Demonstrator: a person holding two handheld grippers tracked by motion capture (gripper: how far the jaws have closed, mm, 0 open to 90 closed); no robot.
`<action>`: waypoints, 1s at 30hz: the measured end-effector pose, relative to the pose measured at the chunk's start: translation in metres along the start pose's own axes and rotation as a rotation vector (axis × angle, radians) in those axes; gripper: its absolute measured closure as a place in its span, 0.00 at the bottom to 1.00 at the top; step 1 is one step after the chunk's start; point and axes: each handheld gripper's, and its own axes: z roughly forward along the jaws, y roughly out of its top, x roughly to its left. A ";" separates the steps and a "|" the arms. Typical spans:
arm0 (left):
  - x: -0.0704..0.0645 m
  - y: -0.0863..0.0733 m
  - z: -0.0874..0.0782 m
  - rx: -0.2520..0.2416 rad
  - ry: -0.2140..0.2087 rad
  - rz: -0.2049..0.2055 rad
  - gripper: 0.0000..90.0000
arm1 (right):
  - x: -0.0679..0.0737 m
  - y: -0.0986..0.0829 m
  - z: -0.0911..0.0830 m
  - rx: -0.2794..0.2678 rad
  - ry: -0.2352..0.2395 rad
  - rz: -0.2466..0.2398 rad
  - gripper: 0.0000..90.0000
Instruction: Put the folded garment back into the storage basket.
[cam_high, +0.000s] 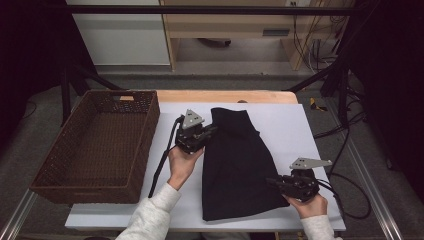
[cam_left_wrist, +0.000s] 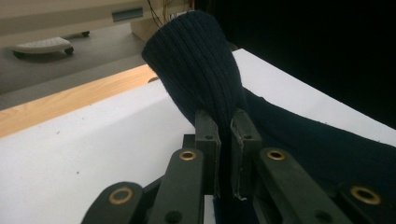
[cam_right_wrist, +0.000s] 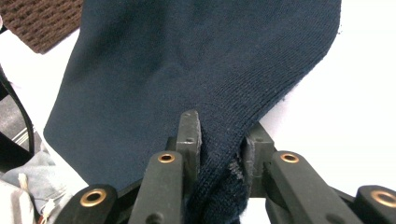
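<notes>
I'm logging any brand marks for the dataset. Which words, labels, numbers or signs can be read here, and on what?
None can be read.
Dark knit garment: no tag or print shows.
Wicker basket: no label shows.
Left tongs and right tongs: bare black jaws, no markings.
Pale plate on the cabinet behind the table: too small and blurred to tell.

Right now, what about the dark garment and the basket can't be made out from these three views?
- Dark knit garment: which kind, high view; it lies folded.
- Its edge between the left hand-held gripper jaws: the jaws cover it.
- Its pinched edge at the right hand-held gripper: bunched, hidden by the jaws.
- Wicker basket: cut off, right gripper view.
</notes>
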 end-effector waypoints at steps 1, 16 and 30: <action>0.000 0.001 -0.002 0.001 -0.001 0.006 0.93 | 0.000 0.001 -0.001 0.000 0.001 -0.006 0.82; 0.001 0.020 -0.026 -0.031 0.018 0.025 0.93 | 0.014 0.022 -0.009 -0.033 0.007 -0.044 0.82; 0.014 0.026 -0.047 -0.046 0.045 0.018 0.93 | 0.027 0.043 -0.008 -0.047 0.028 -0.077 0.83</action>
